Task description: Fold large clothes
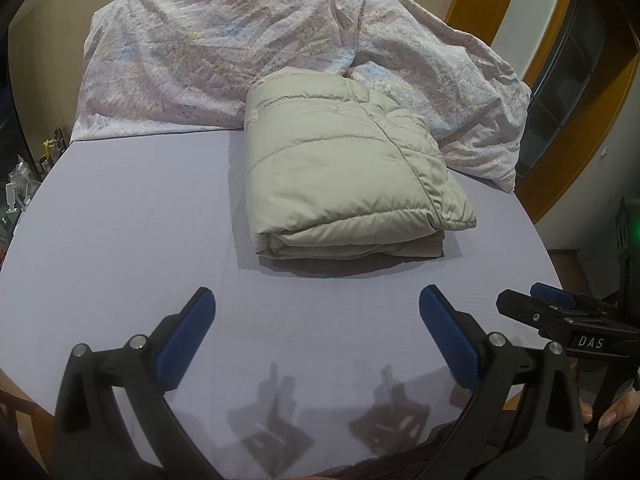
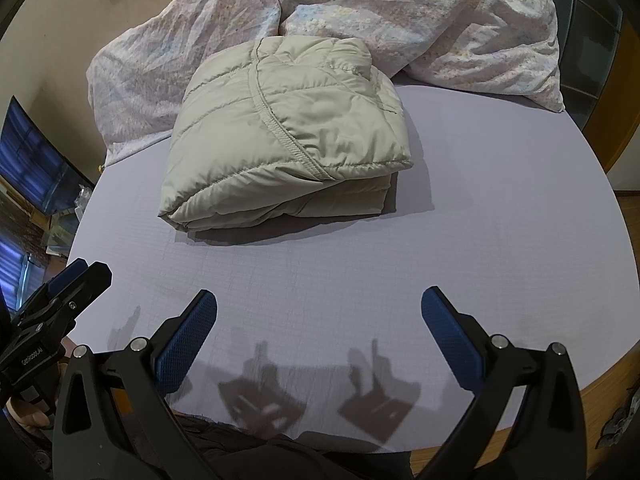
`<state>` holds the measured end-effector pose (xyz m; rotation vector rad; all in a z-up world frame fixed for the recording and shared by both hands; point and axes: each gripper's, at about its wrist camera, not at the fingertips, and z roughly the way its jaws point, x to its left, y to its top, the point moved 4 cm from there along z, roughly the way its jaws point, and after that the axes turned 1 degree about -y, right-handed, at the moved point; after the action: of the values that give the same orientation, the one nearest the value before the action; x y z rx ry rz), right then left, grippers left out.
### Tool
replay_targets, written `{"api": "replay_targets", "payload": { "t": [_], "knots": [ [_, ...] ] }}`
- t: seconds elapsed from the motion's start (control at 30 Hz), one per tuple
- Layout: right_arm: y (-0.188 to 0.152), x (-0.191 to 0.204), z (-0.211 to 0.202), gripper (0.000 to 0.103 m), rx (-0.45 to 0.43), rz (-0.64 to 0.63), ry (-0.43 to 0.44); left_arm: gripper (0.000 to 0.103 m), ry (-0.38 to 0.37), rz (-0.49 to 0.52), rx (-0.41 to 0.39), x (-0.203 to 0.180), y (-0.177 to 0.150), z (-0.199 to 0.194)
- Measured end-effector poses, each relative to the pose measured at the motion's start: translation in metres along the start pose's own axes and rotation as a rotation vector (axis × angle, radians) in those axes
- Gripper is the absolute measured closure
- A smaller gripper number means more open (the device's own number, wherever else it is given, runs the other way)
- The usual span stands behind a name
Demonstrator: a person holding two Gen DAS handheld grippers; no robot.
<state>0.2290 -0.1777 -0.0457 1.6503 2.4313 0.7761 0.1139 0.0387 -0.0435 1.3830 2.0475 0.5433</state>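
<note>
A beige quilted puffer jacket (image 1: 344, 168) lies folded into a thick square bundle on the lavender bed sheet (image 1: 120, 240); it also shows in the right wrist view (image 2: 280, 132). My left gripper (image 1: 316, 300) is open and empty, held over the near part of the sheet, short of the jacket. My right gripper (image 2: 320, 300) is open and empty, also short of the jacket. The right gripper shows at the right edge of the left wrist view (image 1: 560, 312). The left gripper shows at the left edge of the right wrist view (image 2: 60, 292).
A crumpled floral duvet (image 1: 224, 56) lies across the far side of the bed, touching the jacket's far edge; it also shows in the right wrist view (image 2: 420, 16). A wooden door frame (image 1: 552, 128) stands at the right. A screen (image 2: 32, 160) stands at the left.
</note>
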Motion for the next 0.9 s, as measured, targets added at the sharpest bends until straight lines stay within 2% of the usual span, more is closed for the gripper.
{"api": "replay_targets", "payload": {
  "t": [0.9],
  "knots": [
    [0.0017, -0.0009, 0.0019, 0.001, 0.001, -0.004, -0.001, 0.002, -0.001, 0.002, 0.000, 0.0019, 0.0024, 0.0011]
  ]
}}
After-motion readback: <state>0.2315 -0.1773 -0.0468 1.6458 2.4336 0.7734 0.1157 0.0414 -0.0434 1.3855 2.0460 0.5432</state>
